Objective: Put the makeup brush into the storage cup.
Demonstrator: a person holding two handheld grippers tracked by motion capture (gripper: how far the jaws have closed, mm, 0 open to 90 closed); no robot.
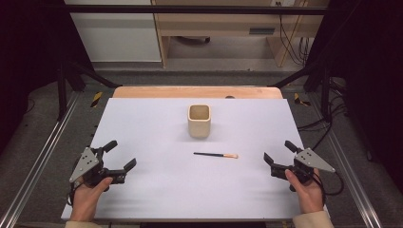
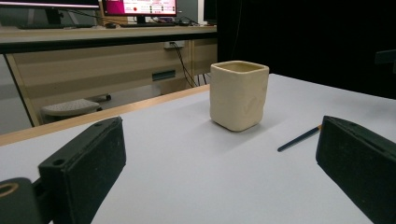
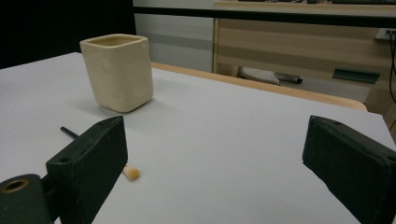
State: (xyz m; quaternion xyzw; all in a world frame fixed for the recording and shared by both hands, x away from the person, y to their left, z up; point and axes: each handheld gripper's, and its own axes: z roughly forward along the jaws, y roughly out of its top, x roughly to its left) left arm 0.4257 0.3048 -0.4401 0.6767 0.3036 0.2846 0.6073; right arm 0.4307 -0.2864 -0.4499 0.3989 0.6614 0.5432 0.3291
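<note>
The thin brush (image 1: 216, 155) lay flat at table centre, the cream cup (image 1: 198, 120) near at eleven o'clock. We held our left gripper (image 1: 119, 156) and right gripper (image 1: 277, 152) wide and empty. A low pinch could skid it away.

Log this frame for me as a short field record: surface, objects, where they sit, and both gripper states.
surface: white table with a wooden far edge
container: cream square cup, upright, empty as far as the high view shows
tool: small brush, dark handle, tan tip, lying flat in front of the cup, apart from it
left gripper: jaws open, holding nothing, near the table's left edge
right gripper: jaws open, holding nothing, near the right edge
contact: neither gripper touches cup or brush
</note>
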